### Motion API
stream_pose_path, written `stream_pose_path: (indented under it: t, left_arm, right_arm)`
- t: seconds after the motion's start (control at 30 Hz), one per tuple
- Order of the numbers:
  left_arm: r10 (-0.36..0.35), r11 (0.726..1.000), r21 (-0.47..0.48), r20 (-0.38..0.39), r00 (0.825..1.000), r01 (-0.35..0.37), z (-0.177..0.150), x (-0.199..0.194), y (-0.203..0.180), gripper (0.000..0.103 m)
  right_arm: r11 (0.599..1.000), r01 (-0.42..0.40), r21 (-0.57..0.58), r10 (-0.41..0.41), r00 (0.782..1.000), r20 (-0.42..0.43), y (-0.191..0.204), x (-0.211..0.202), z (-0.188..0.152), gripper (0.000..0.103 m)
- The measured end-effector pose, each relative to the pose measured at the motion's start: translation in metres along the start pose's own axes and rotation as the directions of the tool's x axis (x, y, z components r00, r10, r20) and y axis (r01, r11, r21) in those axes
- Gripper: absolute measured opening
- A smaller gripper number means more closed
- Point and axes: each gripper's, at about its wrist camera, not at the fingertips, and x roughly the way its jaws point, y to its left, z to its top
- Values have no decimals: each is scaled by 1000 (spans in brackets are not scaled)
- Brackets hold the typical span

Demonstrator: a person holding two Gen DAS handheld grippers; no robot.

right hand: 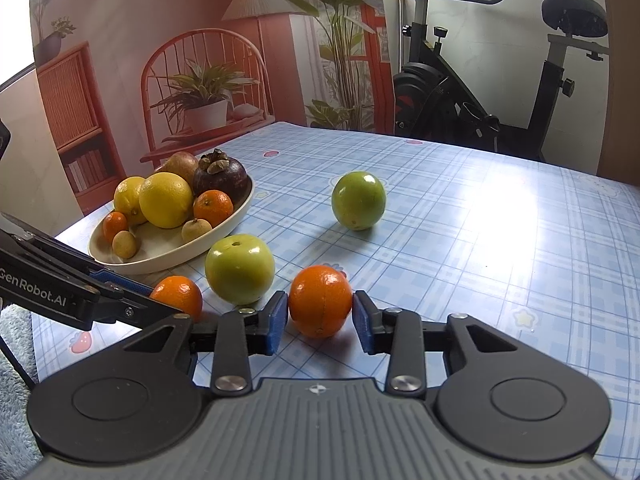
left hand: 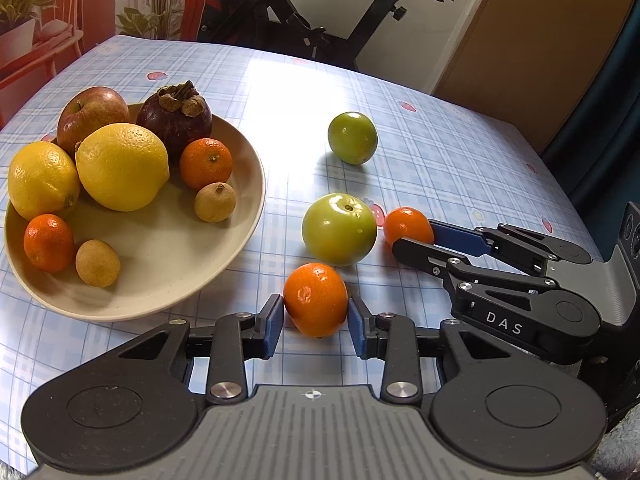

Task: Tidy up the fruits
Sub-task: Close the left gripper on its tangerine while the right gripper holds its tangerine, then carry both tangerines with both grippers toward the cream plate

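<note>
Both grippers are closed onto fruit on the table. The left gripper [left hand: 316,316], at the lower centre of the left wrist view, has its blue pads against both sides of a near tangerine [left hand: 316,299]. The right gripper [right hand: 320,318], at the lower centre of the right wrist view, has its pads against a second tangerine [right hand: 320,306]. Both fruits still rest on the tablecloth [left hand: 440,152]; neither is lifted.

Locations: in the left wrist view the bowl [left hand: 240,216] occupies the left half of the frame and already holds lemons, tangerines and other fruit. A green fruit [left hand: 339,229] sits at centre frame, between the two tangerines; a second green fruit [left hand: 353,137] lies farther up the frame.

Hazards from here:
- Round, smooth skin may roll or squirt out if you lift with the pads below the widest part.
- The two grippers are near each other; a sideways swing toward the bowl could knock the centre green fruit.
- The bowl is crowded; dropping fruit onto the pile may send it rolling over the rim.

Orientation: each held tangerine is almost round, with no long axis worth aligning. The near tangerine appears slightly taller than wide between the pads. Its stem end cannot be identified with confidence.
</note>
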Motion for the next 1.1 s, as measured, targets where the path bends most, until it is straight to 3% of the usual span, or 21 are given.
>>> stream_pose_path:
  t: [0.77, 0.9, 1.03, 1.1]
  left_arm:
    - [-48, 997, 60, 83, 995, 43, 4, -19, -7, 36]
    - [-47, 998, 43, 93, 995, 44, 7, -21, -4, 36]
    - [-105, 993, -44, 94, 990, 110, 16, -27, 11, 36]
    - [-101, 992, -64, 107, 989, 108, 22, -34, 20, 36]
  right_arm:
    - [1000, 0, 23, -1, 1000, 30, -2, -7, -1, 37]
    - [999, 8, 40, -10, 999, 32, -3, -8, -1, 37]
    - [997, 15, 81, -17, 1000, 21, -9, -7, -1, 37]
    - [994, 27, 103, -30, 999, 19, -12, -9, -1, 37]
